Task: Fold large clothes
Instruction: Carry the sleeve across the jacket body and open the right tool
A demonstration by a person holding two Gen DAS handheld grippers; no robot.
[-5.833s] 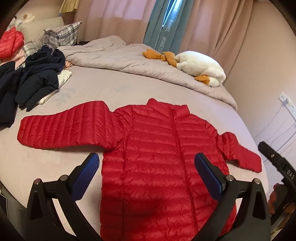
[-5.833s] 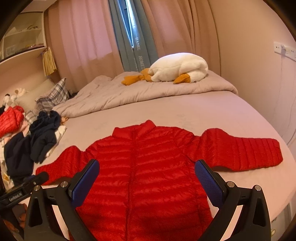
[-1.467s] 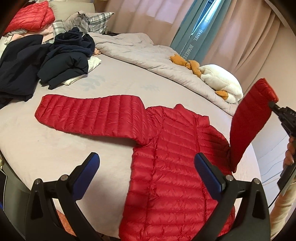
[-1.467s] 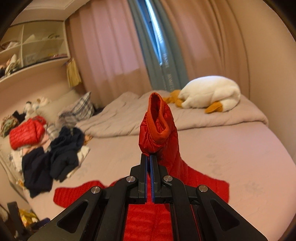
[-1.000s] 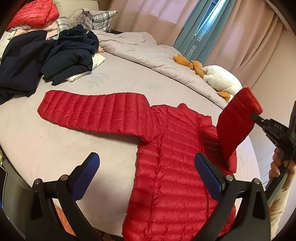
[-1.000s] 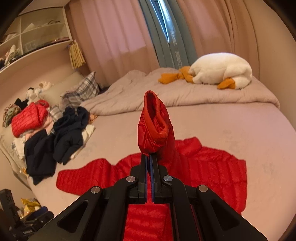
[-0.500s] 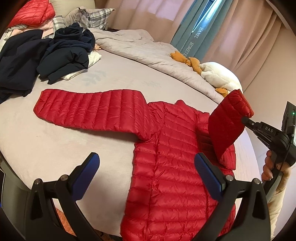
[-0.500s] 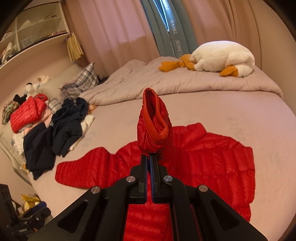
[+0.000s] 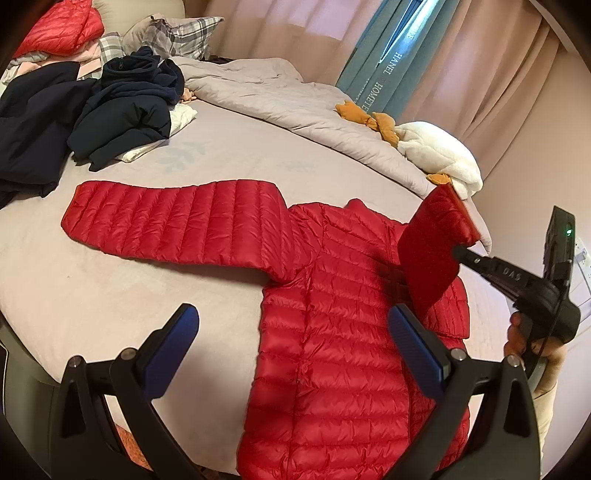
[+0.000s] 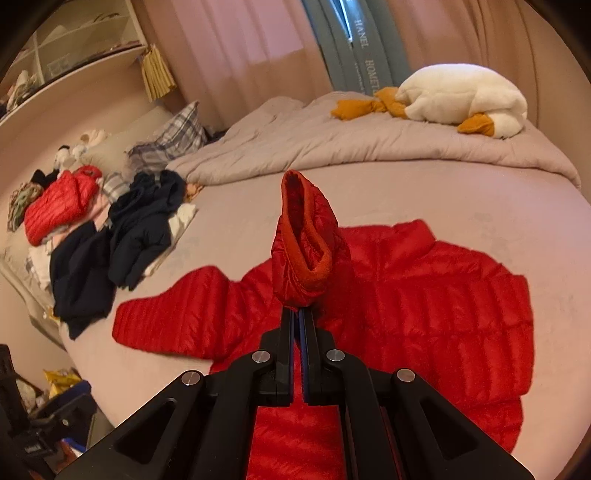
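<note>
A red quilted puffer jacket (image 9: 332, 332) lies front up on the bed, its left sleeve (image 9: 173, 225) stretched out flat. The right sleeve (image 9: 432, 254) is lifted and bent over the jacket's body, its cuff (image 10: 304, 243) pinched by my right gripper (image 10: 297, 314), which is shut on it. In the left wrist view that gripper (image 9: 460, 253) reaches in from the right, held by a hand (image 9: 524, 339). My left gripper (image 9: 291, 350) hovers open above the jacket's lower left edge, holding nothing.
A pile of dark navy clothes (image 9: 92, 110) and another red jacket (image 9: 62, 26) sit at the bed's far left by plaid pillows (image 9: 177, 31). A rumpled grey duvet (image 9: 288, 107) and a white plush goose (image 9: 436, 155) lie along the far side. Curtains hang behind.
My right gripper has carried the cuff lower and further left over the jacket's chest. The sleeve now folds more over the body. My left gripper stays where it was, open.
</note>
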